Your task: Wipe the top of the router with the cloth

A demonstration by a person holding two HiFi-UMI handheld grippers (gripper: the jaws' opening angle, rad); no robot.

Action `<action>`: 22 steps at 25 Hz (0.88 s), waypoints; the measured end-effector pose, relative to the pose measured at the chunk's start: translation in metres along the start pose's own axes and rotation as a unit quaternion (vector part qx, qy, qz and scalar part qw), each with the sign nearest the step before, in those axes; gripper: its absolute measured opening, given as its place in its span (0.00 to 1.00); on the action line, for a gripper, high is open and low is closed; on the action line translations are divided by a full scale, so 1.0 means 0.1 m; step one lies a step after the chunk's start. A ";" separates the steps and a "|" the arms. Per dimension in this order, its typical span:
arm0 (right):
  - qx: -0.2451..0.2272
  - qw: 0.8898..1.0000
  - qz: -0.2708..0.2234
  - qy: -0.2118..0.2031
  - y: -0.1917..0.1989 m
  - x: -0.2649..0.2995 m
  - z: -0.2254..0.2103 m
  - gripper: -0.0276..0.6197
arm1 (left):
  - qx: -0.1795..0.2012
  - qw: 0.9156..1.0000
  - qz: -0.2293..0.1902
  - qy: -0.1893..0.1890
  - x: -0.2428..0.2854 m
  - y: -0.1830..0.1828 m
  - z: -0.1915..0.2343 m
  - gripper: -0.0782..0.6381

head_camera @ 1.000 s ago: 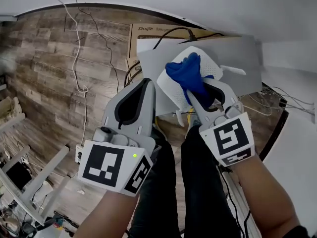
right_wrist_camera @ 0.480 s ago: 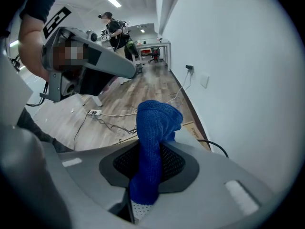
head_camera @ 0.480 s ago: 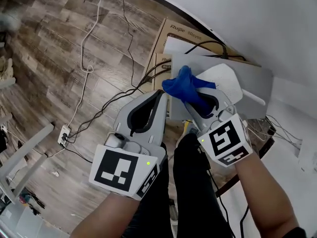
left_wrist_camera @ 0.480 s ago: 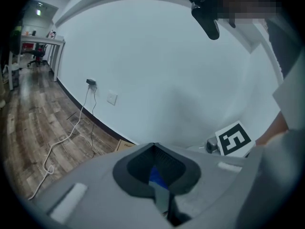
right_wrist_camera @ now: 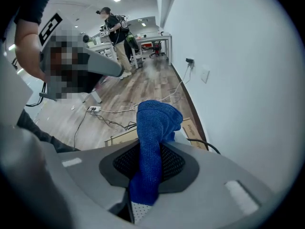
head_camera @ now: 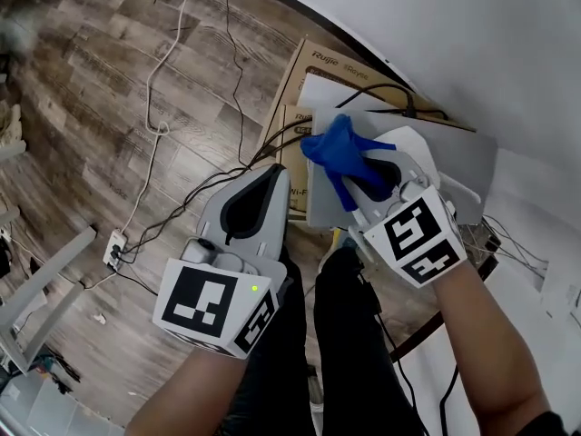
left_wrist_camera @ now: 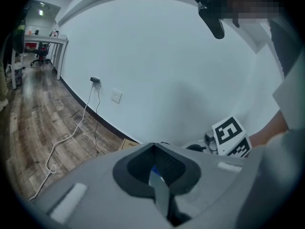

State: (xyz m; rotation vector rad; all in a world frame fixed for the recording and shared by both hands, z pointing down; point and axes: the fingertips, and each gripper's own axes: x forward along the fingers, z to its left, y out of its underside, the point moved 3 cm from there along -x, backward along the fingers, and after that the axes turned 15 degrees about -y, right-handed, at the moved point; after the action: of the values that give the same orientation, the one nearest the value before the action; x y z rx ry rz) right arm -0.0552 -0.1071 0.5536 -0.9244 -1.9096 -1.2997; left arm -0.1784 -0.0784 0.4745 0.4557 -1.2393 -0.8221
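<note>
a white wall (head_camera: 472, 44) meets a wood-plank floor (head_camera: 100, 107) strewn with cables (head_camera: 150, 125). cardboard boxes (head_camera: 313, 66) sit by the wall under a grey board (head_camera: 474, 163), which carries the white router (head_camera: 423, 153). the right gripper (head_camera: 363, 178) pinches the blue cloth (head_camera: 340, 151) over the router's near edge. the left gripper (head_camera: 270, 175) hangs beside it, jaws together on nothing.

cloth (head_camera: 343, 155): blue | router (head_camera: 419, 150): white | floor (head_camera: 100, 80): brown wood-grain | box (head_camera: 313, 64): tan | wall (head_camera: 454, 25): white | cable (head_camera: 156, 109): white
</note>
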 end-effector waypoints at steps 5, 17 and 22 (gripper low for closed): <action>0.082 0.994 -0.021 0.064 0.22 -0.23 -0.43 0.22 | 0.019 1.000 0.000 0.021 0.17 -0.13 -0.26 0.11; 0.178 0.967 -0.075 0.163 0.82 -0.77 -0.56 0.22 | 0.064 0.996 0.018 0.061 0.47 -0.20 -0.94 0.11; 0.180 0.966 -0.080 0.167 1.09 -0.90 -0.37 0.22 | 0.069 0.995 0.025 0.068 0.51 -0.09 -1.15 0.11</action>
State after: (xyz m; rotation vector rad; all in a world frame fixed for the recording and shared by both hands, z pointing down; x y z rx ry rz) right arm 0.0884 -0.1309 0.5455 -0.3479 -1.8885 -1.0641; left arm -0.0664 -0.1369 0.4678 0.5804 -1.1813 -0.6548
